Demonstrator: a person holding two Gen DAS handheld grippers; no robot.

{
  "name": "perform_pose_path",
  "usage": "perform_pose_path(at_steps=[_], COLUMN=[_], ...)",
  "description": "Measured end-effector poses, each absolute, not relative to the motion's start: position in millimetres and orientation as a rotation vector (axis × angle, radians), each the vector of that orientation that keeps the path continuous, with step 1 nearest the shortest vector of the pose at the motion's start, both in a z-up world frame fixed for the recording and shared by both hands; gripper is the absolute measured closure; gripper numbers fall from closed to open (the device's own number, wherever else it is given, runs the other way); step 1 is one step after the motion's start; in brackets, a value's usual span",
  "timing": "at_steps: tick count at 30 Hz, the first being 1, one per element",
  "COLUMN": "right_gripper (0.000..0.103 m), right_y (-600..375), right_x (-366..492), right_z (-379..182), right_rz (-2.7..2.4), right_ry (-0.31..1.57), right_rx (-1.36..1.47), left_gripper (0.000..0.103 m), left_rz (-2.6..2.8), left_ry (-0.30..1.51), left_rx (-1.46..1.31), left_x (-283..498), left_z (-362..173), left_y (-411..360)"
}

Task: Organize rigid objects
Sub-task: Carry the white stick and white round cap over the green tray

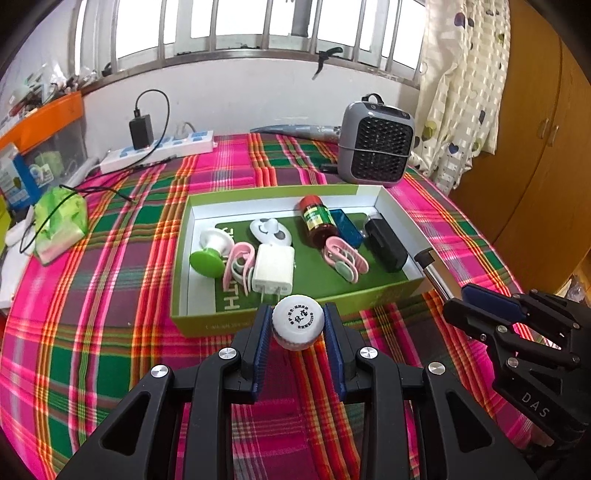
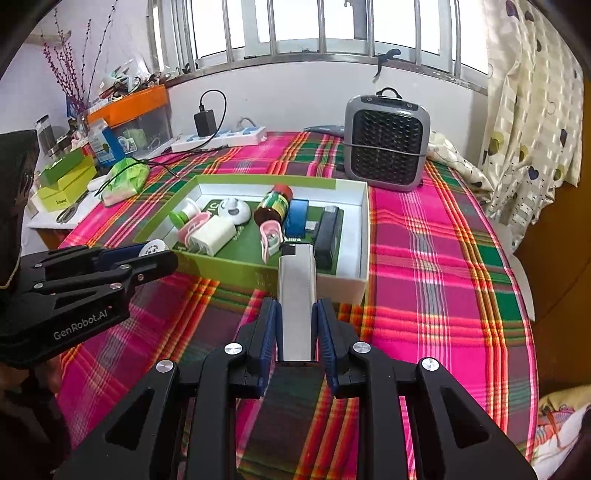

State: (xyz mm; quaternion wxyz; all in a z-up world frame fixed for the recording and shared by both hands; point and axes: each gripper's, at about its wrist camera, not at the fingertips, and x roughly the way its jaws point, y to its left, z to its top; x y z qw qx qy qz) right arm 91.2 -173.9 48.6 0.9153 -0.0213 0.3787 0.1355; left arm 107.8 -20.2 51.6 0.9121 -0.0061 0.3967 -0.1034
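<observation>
Gripping a small white bottle [image 1: 297,327] by its cap, the left hand-held gripper [image 1: 297,325] hung before the near wall of the green box [image 1: 332,301] on the plaid-covered table [image 1: 122,236]. In the box lay a white charger [image 1: 272,267], pink clips [image 1: 345,260] and a brown bottle [image 1: 317,220]. At right, the right hand-held gripper [image 2: 295,332] clamped a silver lighter [image 2: 296,295], its tip over the box's near edge.

Left wrist view: I look forward and down along my left tool [image 1: 298,325], close above the plaid desk [image 1: 110,280].
Right wrist view: same slant along my right tool [image 2: 295,321], from further right.
Shared: the green box [image 1: 236,317], the grey fan [image 1: 376,147], the barred window [image 1: 236,18]; each view catches the other tool.
</observation>
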Motion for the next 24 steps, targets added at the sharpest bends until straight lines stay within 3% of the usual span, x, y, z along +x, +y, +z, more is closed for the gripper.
perform_pose_path(at_steps=[24], right_gripper=[0.079], right_y=[-165.0], right_x=[163.2], right_z=[51.3], right_rz=[0.251], right_ry=[0.808], right_rx=[-0.040], left_gripper=[0.076], left_rz=[-0.157], left_ry=[0.823], left_rx=[-0.039], left_x=[160.0], left_z=[47.2], left_y=[-2.8])
